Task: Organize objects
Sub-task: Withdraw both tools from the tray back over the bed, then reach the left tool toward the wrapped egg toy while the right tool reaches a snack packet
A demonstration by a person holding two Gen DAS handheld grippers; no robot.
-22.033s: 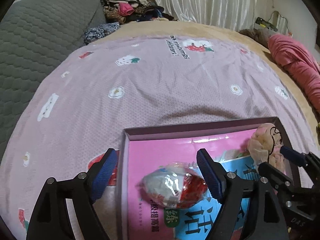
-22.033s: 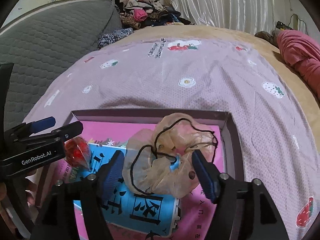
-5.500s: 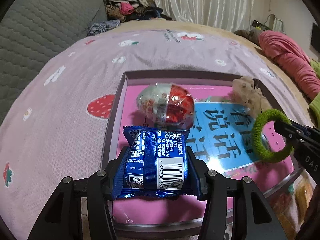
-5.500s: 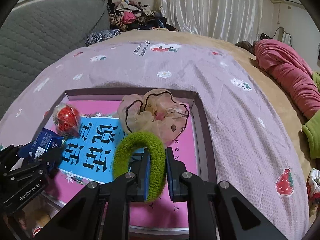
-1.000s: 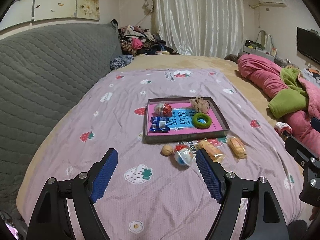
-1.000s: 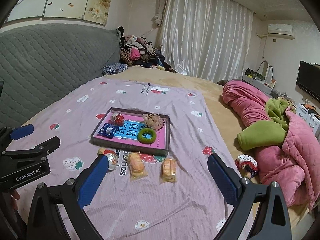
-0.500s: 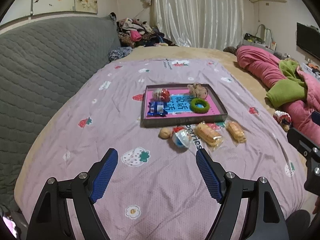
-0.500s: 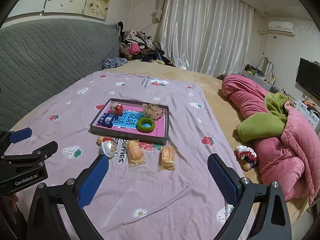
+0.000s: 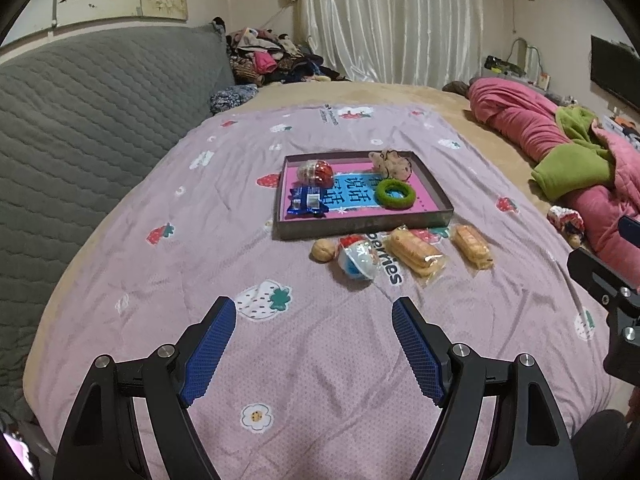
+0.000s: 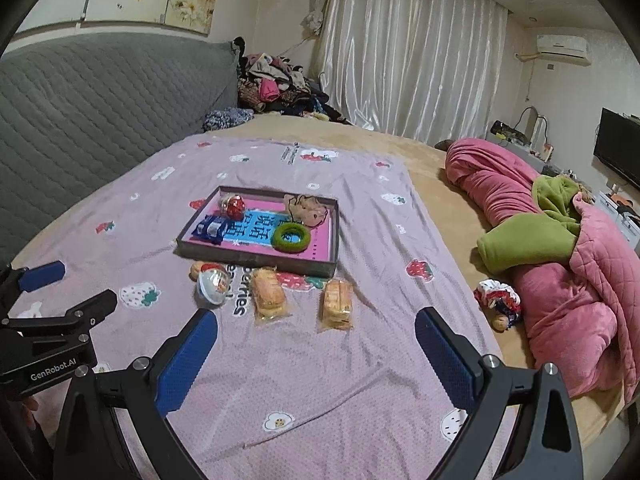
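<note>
Left wrist: both grippers gape empty over bare bedspread — snacks and tray ahead, pink quilt crowding right.

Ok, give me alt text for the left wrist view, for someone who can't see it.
Open, empty left gripper hangs over a pink strawberry-print bedspread. Beyond it a shallow tray holds a foil egg, blue packet, beige scrunchie and green ring; a walnut, capsule toy and two cake packets lie in front.
</note>
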